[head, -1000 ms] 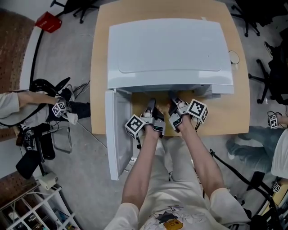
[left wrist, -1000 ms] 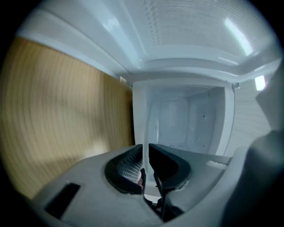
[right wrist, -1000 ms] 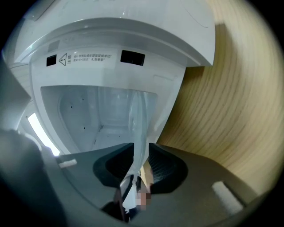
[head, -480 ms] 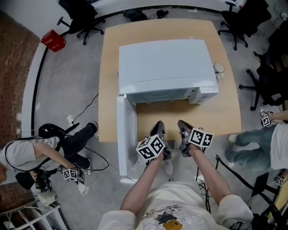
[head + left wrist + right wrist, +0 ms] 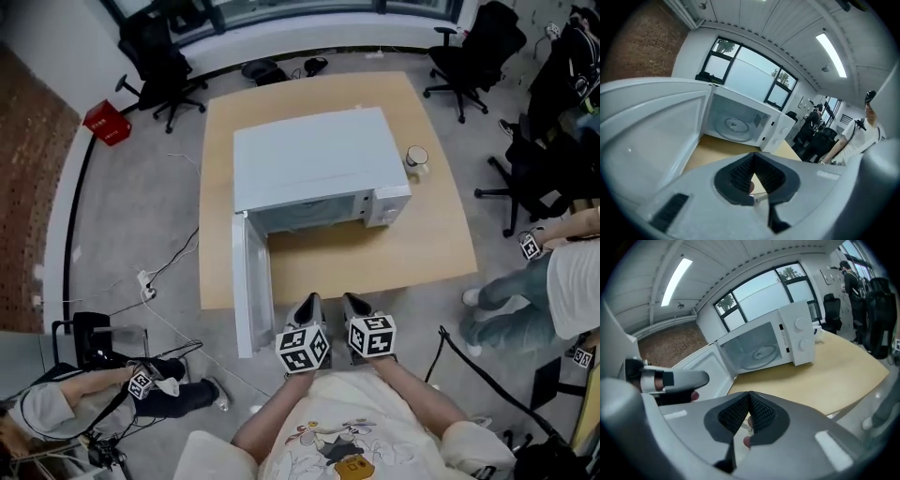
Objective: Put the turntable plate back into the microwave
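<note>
The round clear glass turntable plate (image 5: 736, 124) lay inside the boxy white microwave (image 5: 319, 169), and both grippers were empty.

The left gripper (image 5: 307, 303) and the right gripper (image 5: 354, 302) were each pinched tight on nothing, held near the person and well apart from the oven. The white microwave door (image 5: 251, 281) hung open over the edge of the tan wooden table (image 5: 412, 244). I think the good way was to check the plate sat flat in the middle, then push the door slowly. A small pale mug (image 5: 416, 159) stood beside the oven. I could not tell what was in it.
</note>
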`<state>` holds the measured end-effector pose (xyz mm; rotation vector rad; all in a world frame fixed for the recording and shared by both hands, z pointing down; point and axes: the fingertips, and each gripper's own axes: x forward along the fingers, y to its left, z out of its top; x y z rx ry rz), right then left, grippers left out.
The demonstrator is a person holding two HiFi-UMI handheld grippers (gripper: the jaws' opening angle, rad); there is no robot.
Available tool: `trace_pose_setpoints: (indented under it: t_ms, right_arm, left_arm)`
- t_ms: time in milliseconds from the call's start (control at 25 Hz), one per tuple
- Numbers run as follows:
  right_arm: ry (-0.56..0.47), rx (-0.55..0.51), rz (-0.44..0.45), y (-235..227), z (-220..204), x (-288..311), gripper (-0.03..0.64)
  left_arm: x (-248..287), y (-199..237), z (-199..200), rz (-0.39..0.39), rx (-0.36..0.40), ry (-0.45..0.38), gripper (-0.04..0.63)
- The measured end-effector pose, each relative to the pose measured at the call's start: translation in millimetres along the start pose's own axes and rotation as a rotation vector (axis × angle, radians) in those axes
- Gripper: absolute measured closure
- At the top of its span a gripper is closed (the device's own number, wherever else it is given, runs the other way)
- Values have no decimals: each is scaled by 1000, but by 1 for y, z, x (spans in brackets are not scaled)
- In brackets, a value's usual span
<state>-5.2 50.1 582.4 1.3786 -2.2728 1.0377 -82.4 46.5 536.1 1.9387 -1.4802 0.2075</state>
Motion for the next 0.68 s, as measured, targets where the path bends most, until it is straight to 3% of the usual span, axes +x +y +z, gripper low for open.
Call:
trace_pose_setpoints:
  t_ms: [160,680]
  right_arm:
    - [-17,-132,5,4,3,-10,611]
    - [-25,-158,27,0,6,-27,609]
  left_arm:
    - [-3,-11,-10,11,54,10,594]
    - [-17,-11,-20,67,-4,-7,594]
